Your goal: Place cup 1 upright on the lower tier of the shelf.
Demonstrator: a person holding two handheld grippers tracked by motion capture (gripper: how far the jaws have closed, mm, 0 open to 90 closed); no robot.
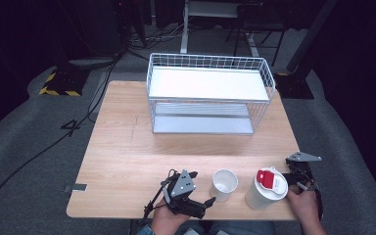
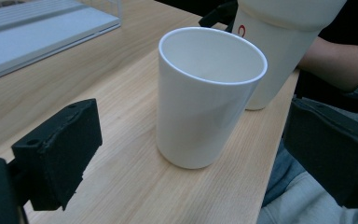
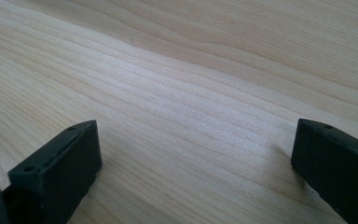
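Left hand-held gripper (image 1: pixel 209 200) is released, jaws spread just beside the upright white cup (image 1: pixel 224 184) near the table's (image 1: pixel 127 156) front edge. Right hand-held gripper (image 1: pixel 301 182) is released, holding nothing.

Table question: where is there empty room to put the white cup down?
Bare wood lies on the table left of the wire rack, and in the strip between the rack and the white cup. The near right edge is crowded: cup, lidded tumbler, both grippers.

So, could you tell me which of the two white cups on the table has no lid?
The smaller white cup, nearer the left hand-held gripper, is open-topped and empty; the taller cup beside it wears a red-and-white lid.
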